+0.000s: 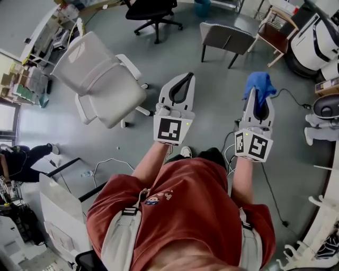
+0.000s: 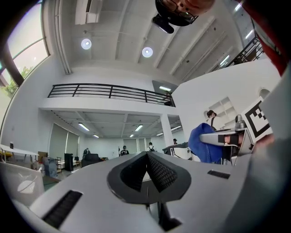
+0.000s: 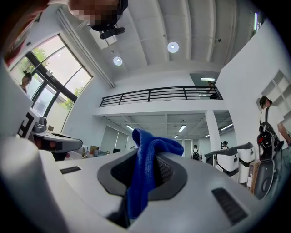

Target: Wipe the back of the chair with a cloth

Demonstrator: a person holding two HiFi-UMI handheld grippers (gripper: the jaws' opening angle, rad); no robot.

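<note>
A white office chair stands on the grey floor at the upper left of the head view, its back toward the left. My left gripper is held in the air right of the chair, jaws shut with nothing between them. My right gripper is further right and is shut on a blue cloth. In the right gripper view the blue cloth hangs out from between the closed jaws. Both gripper views point up toward the ceiling, so the chair is not in them.
A grey chair and a black office chair stand ahead. A wooden chair and white machines are at the right. Cables lie on the floor. White furniture is at the lower left.
</note>
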